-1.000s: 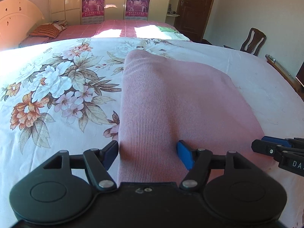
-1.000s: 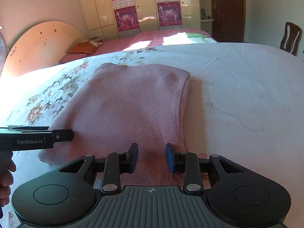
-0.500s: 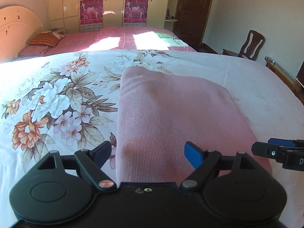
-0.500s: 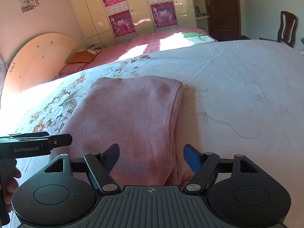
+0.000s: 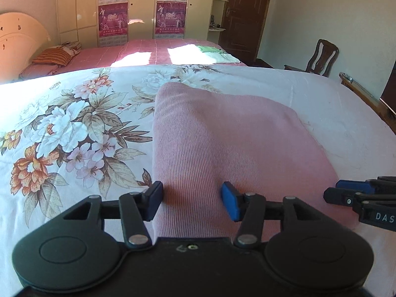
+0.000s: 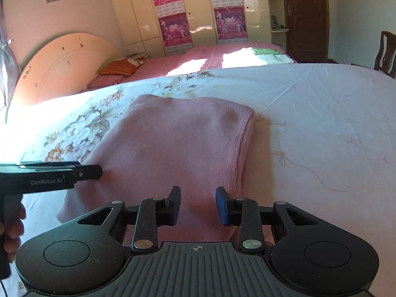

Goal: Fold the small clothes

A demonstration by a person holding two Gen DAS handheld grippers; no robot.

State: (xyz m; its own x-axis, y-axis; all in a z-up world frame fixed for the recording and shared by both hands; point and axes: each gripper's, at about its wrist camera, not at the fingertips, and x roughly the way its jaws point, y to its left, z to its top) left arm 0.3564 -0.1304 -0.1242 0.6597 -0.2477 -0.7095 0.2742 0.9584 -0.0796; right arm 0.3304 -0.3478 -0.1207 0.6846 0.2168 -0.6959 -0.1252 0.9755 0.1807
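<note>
The bed point(image 5: 346, 113), spread with a white flowered sheet point(image 5: 69, 133), fills most of both views, and beyond it stands a second bed point(image 6: 212, 57) with a pink cover, then wardrobes point(image 6: 198, 14), a door point(image 5: 242, 17) and a chair point(image 5: 321, 57).

On the near part of the sheet lies the pink ribbed garment point(image 5: 222, 143), the thing being folded. It already forms a neat, rounded rectangle with doubled side edges, so at least one fold seems done; no sleeves or loose parts show. What looks left is one more fold, near edge carried to the far edge, or only smoothing.

The left gripper point(image 5: 191, 203) sits low over the garment's near left corner, jaws apart, one finger just outside the left side edge and the other over the cloth, nothing pinched. The right gripper point(image 6: 196, 204) is over the near right part, jaws likewise parted with cloth showing between them, gripping nothing.

The garment's left and far edges lie straight; its right edge is rolled and thick. Bare sheet lies all around, widest to the right and beyond, so there is ample room to fold forward.
</note>
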